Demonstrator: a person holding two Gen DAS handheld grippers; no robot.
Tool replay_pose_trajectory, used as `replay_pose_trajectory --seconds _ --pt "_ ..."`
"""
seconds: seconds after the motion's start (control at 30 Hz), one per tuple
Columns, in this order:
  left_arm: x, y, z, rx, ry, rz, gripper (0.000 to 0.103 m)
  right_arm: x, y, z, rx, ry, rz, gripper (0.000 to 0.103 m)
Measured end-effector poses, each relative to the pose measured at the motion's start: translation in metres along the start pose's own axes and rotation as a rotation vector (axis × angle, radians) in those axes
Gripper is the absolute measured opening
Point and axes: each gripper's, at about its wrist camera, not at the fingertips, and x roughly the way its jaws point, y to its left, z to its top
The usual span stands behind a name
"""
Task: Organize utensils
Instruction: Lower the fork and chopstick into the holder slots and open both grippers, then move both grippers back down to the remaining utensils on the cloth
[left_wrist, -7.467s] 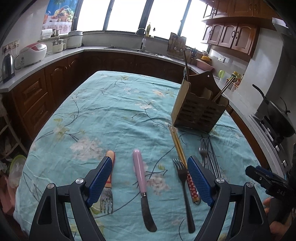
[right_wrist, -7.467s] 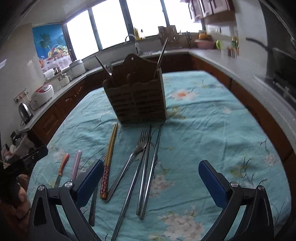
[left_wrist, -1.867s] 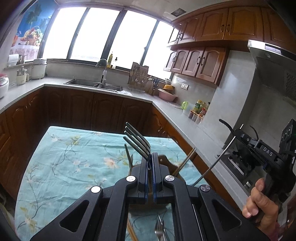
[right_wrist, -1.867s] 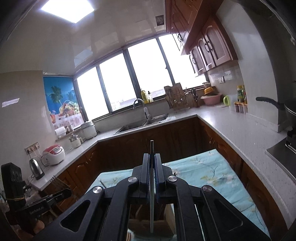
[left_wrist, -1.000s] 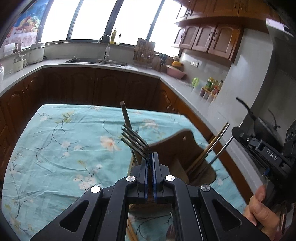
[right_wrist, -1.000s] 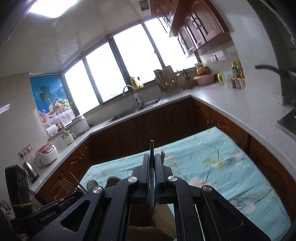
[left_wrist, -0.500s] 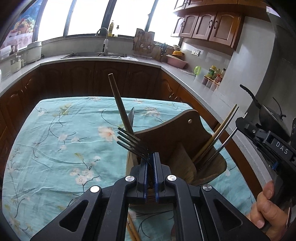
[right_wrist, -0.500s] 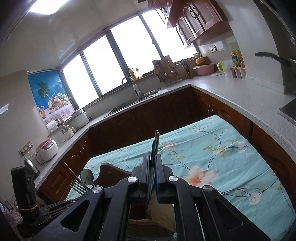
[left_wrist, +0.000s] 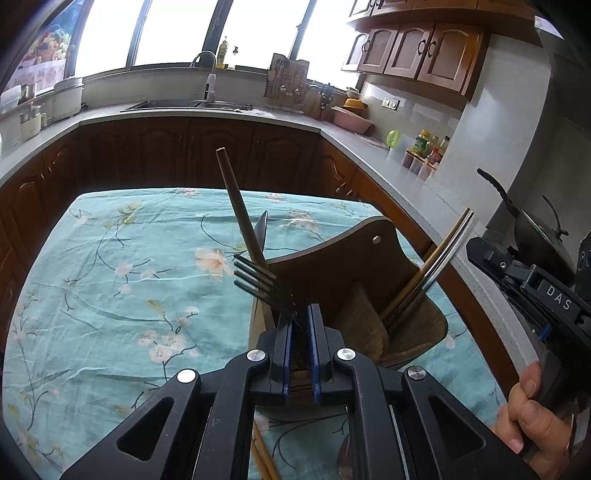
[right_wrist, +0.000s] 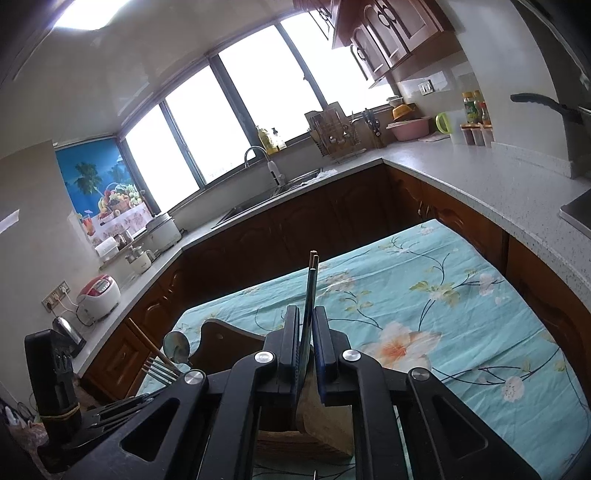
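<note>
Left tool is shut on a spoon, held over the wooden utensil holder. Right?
Not quite: the left tool is shut on a fork, not a spoon; its four tines show in the left wrist view. It is held over the wooden utensil holder.

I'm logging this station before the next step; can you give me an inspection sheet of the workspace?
Surface: table with teal floral cloth.
Job's things: wooden utensil holder with chopsticks leaning inside; fork; metal chopstick.
Clutter: wooden chopsticks on the cloth below the holder.
Grippers: left tool shut on fork; right tool around metal chopstick, slight gap showing.
Cables: nothing seen.
Surroundings: kitchen counter, sink, wok.
</note>
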Motion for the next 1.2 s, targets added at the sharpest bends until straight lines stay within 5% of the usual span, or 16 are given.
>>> replay_pose_trajectory --seconds 0.1,0.23,0.43,0.53,0.87,1.2 --pt "-0.002 0.0 -0.001 0.001 -0.002 -0.007 0.012 0.0 0.0 -0.001 0.011 0.005 0.005 0.013" --pt "-0.007 -0.001 -0.003 -0.001 -0.004 -0.01 0.015 -0.003 -0.002 -0.003 0.025 0.005 0.017 0.03" --pt "-0.018 -0.001 -0.005 -0.019 -0.018 -0.031 0.023 -0.012 0.0 -0.004 0.028 -0.001 0.024 0.037" --pt "-0.031 0.002 -0.009 -0.033 -0.049 -0.02 0.045 -0.02 -0.001 -0.004 0.033 -0.011 0.029 0.039" --pt "-0.071 0.023 -0.038 -0.095 -0.073 -0.003 0.055 -0.046 0.002 -0.024 0.021 -0.002 0.047 0.05" --pt "-0.12 0.042 -0.083 -0.156 -0.053 0.054 0.06 -0.07 0.006 -0.08 -0.039 0.085 0.025 0.058"
